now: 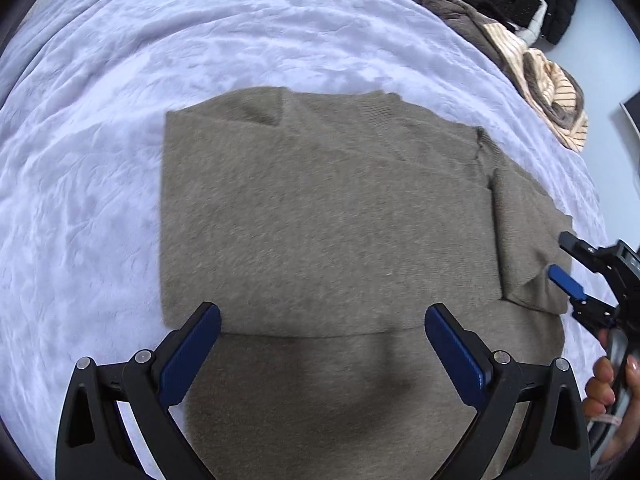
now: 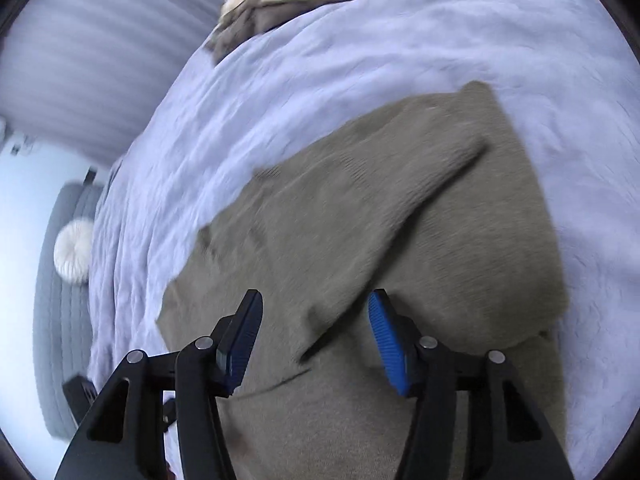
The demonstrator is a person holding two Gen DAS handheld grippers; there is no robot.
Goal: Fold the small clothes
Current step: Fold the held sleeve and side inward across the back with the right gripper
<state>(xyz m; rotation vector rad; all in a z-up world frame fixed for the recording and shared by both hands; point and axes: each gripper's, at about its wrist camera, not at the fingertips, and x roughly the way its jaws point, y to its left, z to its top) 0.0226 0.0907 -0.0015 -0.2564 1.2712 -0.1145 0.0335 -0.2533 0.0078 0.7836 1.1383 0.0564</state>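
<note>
Here the taupe knit sweater [image 1: 320, 220] lies flat on the lavender bedspread [image 1: 100, 160], its body already doubled over itself and one sleeve [image 1: 528, 240] lying folded in along the right side. The left tongs [image 1: 322, 332] hover wide and empty above the near fold edge, and the right tongs [image 2: 316, 320], moderately apart and gripping nothing, sit over the sleeve side. I'd pinch both layers at the near corners together and carry them over evenly, clear of the heap of other clothes [image 1: 532, 60] at the bed's far edge.
</note>
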